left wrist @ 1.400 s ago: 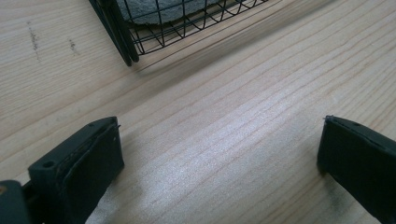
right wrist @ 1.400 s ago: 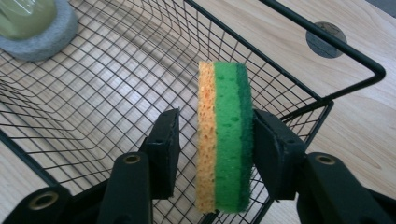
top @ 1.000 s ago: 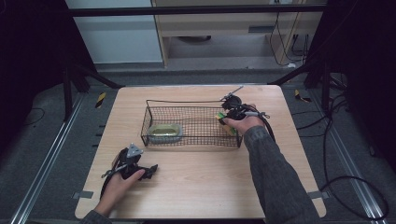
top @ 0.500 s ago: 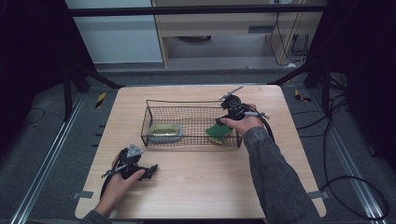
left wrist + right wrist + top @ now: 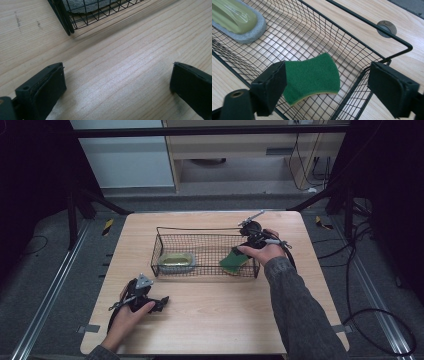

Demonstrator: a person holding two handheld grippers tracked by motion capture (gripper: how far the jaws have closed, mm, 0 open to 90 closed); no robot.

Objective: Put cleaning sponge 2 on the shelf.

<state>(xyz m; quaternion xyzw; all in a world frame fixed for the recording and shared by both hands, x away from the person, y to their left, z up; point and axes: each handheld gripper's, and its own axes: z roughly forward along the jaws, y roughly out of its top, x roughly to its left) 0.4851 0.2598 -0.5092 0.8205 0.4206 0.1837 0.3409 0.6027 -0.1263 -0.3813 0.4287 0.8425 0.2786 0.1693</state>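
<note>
A black wire basket (image 5: pixel 165 229) stands on the wooden table. A green scouring sponge (image 5: pixel 233 262) (image 5: pixel 313 76) with a yellow underside lies at the basket's right end. My right gripper (image 5: pixel 248 245) (image 5: pixel 325 87) hovers just above that end, open, with the sponge loose below its jaws. A pale green scrubber on a grey pad (image 5: pixel 176 262) (image 5: pixel 237 18) rests at the basket's left end. My left gripper (image 5: pixel 160 303) (image 5: pixel 117 85) lies low on the table near the front left, open, nothing between its jaws; a corner of the basket (image 5: pixel 65 20) lies ahead of it.
A round grey cable hole (image 5: pixel 386 26) is set in the tabletop behind the basket's right corner. Bare wood (image 5: pixel 220 315) stretches between the basket and the table's front edge. Dark frame rails and cables surround the table.
The green sponge was held at the right gripper over the basket's right end; it has dropped to the basket floor and the jaws stand open. The left gripper has not moved.
</note>
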